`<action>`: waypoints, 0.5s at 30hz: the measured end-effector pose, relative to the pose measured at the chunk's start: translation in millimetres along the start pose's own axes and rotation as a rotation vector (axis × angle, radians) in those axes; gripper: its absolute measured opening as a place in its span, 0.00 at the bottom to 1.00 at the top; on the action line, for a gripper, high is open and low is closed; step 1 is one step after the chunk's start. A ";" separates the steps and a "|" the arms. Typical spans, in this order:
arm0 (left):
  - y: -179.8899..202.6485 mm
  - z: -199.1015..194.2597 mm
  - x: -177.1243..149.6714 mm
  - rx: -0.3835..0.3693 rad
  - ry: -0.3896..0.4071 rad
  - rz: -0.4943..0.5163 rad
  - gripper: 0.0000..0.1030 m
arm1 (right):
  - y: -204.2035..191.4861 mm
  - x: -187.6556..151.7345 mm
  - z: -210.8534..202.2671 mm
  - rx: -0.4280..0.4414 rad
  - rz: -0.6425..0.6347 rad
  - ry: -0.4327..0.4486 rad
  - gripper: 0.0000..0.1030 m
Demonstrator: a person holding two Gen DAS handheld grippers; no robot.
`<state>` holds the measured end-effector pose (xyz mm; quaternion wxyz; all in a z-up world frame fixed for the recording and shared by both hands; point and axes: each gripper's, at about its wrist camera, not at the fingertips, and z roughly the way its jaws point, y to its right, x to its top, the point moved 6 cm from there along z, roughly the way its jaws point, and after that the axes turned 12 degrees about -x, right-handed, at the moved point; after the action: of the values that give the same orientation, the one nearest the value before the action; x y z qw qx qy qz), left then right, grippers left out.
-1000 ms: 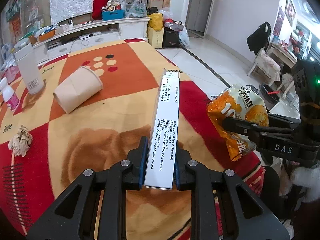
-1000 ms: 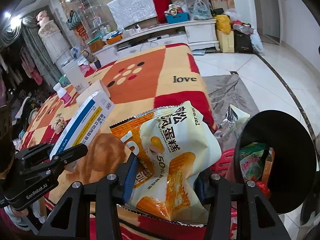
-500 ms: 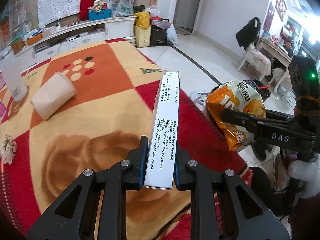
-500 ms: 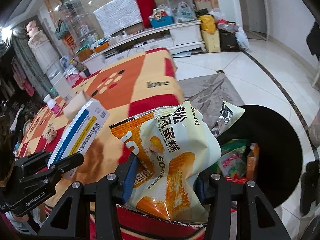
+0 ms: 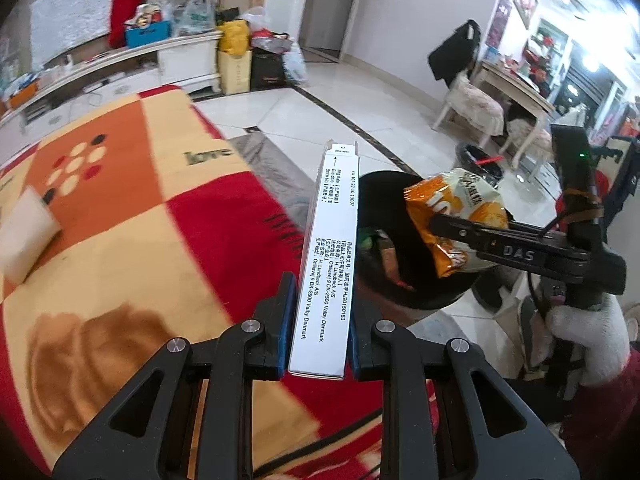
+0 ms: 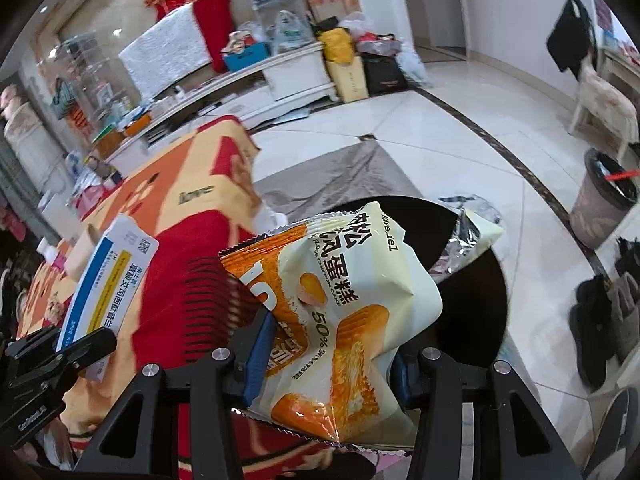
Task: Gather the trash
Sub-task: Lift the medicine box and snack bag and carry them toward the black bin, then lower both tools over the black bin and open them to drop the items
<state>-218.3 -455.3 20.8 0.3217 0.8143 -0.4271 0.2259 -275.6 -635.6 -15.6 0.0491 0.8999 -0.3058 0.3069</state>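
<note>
- Living room, white tiled floor; a desk under a red, orange and cream checked blanket fills the left of both views, with the word "love" woven near its far edge.
- Nearest, left view: left tool is clamped on a long white medicine box, held end-on and pointing away. Side print readable: "H. Lundbeck A/S", "Ottiliavej 9 DK-2500 Valby Denmark", plus a batch/expiry block with Chinese text. Right view shows its blue and yellow face; characters there are too blurred to read.
- Nearest, right view: right tool grips a crumpled orange and cream snack bag. Legible: "CHIFFON CAKE", "50%", large Chinese characters, a big "10". Top of the bag is torn, foil lining showing.
- The right tool's body reads "DAS"; the left tool's reads roughly "GenRobot", partly hidden.
- Just beyond: black trash bin on the floor beside the desk edge, already holding some colourful wrappers. Snack bag hangs over its opening; box tip is near the rim.
- Progress, judged: both items picked up and carried to the bin, neither released yet. Dropping both is the step left.
- Still on the desk: a pale paper cup lying at the far left, so more collecting likely remains.
- Farther off: a second small waste basket by a chair.
</note>
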 end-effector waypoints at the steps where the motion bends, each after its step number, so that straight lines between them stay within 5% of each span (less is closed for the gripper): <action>1: 4.7 4.5 1.6 -0.009 -0.005 0.007 0.19 | 4.7 -0.2 1.0 -0.005 0.005 -0.002 0.45; 11: 38.3 47.9 16.4 -0.095 -0.053 0.022 0.19 | 41.2 0.7 10.1 -0.055 0.045 -0.022 0.53; 15: 40.1 62.1 17.9 -0.139 -0.070 -0.005 0.20 | 53.2 4.8 10.0 -0.063 0.075 -0.023 0.72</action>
<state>-236.7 -526.8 2.7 0.3628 0.7983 -0.4508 0.1666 -298.2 -683.7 -26.2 0.0624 0.8892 -0.3496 0.2885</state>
